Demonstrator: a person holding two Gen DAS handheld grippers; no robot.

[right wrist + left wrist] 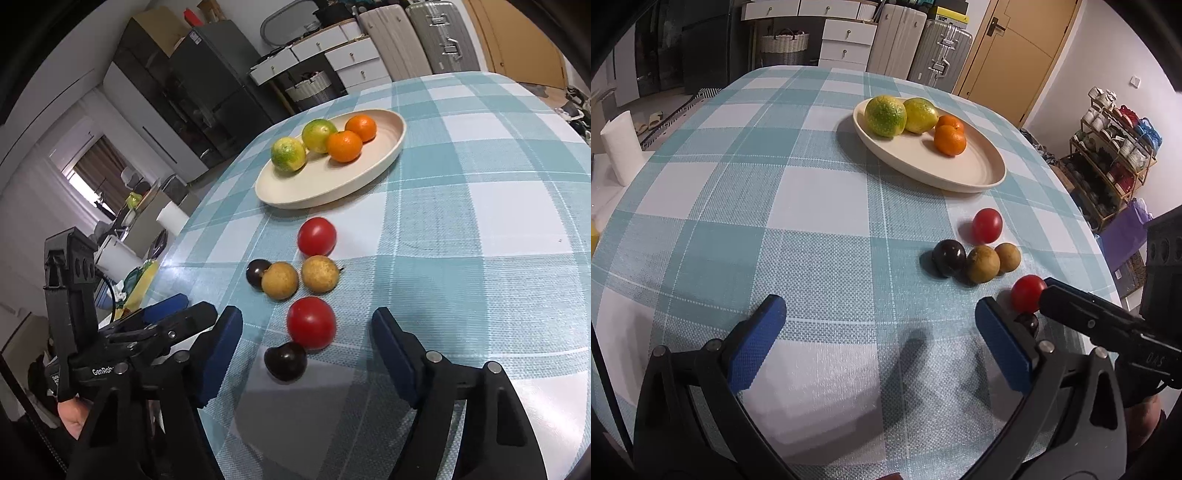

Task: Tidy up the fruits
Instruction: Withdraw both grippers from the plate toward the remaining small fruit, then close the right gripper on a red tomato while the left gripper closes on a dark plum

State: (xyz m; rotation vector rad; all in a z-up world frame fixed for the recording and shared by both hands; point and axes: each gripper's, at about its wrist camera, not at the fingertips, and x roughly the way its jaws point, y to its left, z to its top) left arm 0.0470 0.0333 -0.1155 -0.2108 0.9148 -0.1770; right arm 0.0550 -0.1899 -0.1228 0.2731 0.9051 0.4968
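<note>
Here the near cherry tomato [311,328] lay on the checked tablecloth [480,221], touching a dark plum [285,361], between the parted pads of the right gripper [306,354], which pressed on nothing. Beyond sat two brown longans [279,280], another plum [258,272] and a second tomato [317,236]; farther off, the oval plate [314,192] already held two green citrus [288,154] and two tangerines [344,146]. The left gripper [881,343] hung released, empty. The step looked like picking the tomato; next called for closing without nudging the plum.
</note>
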